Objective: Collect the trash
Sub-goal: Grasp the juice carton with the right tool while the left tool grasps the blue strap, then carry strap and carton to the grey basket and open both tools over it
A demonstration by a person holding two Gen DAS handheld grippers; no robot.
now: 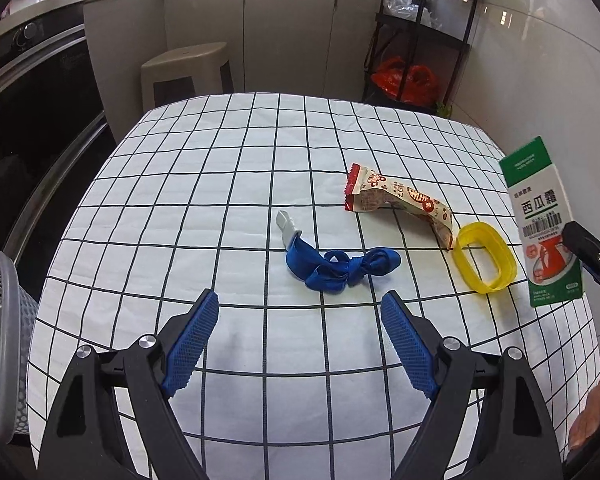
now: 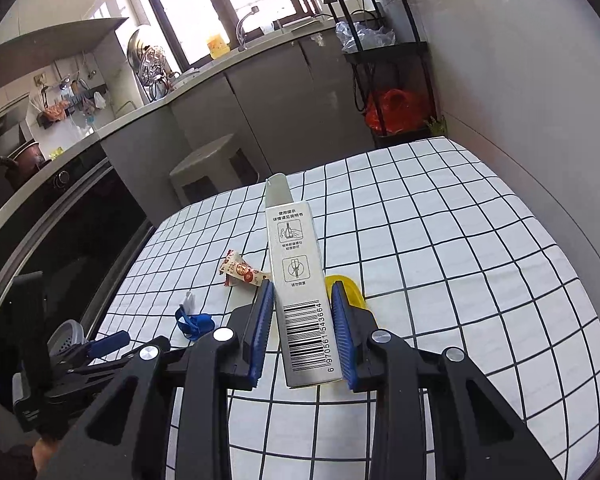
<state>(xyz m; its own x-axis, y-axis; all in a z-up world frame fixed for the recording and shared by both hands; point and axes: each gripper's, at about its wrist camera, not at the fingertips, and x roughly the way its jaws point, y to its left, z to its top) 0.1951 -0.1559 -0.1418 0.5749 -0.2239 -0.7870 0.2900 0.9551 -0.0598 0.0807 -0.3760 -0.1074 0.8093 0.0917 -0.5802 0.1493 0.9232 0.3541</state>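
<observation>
The right hand-held gripper [image 2: 300, 332] is tilted downward, closed on a box [image 2: 300, 300] pointed lengthwise toward the frame's top; the left hand-held gripper [image 1: 300, 312] is held wide open, empty.

A slim green and white carton [image 1: 542, 226] with a barcode is off the bench [image 1: 220, 184], upright and a little tilted, clamped near its lower end by the right gripper [image 2: 302, 334]. On the checked cloth lie a crumpled red and cream snack wrapper [image 1: 400, 200], just beside it a yellow plastic ring [image 1: 485, 257], and near the middle a knotted blue ribbon [image 1: 332, 266] with a small grey piece at its end. A grey mesh basket [image 1: 0, 344] stands at the left edge.
</observation>
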